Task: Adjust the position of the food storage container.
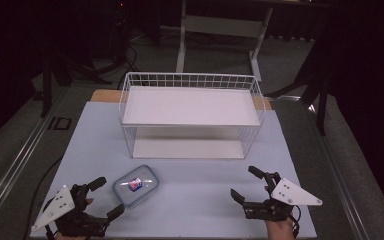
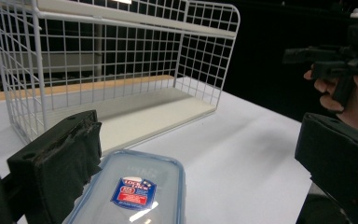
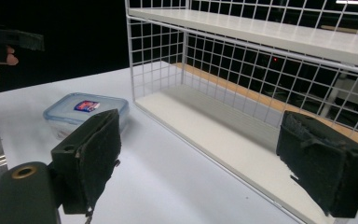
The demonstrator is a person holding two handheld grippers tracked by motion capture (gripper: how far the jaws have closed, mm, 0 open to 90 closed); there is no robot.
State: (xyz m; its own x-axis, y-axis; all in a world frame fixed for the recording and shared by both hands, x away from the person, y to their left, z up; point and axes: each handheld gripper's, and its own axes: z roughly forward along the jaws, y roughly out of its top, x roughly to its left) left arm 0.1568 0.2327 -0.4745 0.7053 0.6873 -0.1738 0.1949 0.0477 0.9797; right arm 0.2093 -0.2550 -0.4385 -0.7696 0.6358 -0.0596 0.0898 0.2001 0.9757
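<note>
Box (image 1: pixel 136 185) flat on table (image 1: pixel 195 200), front-left of rack (image 1: pixel 190 117). Left gripper (image 1: pixel 105 197) jaws apart, empty, just beside box, box ahead between jaws. Right gripper (image 1: pixel 245 185) jaws apart, empty, well apart. Left nearer, likely picker.

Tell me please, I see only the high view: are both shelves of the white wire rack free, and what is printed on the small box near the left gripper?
Observer: The right gripper view shows the lower shelf bare from its front edge to the back wire wall.
Operator: And the box?
Observer: In the left gripper view the clear container has a closed lid with a blue rim and a red and blue label; the print is too small to read.
Operator: Is the left gripper touching it?
Observer: No. In that view the container lies between the open jaws, apart from both pads.
Operator: And the right gripper?
Observer: Open as well, its jaws pointing at the wire rack.
</note>
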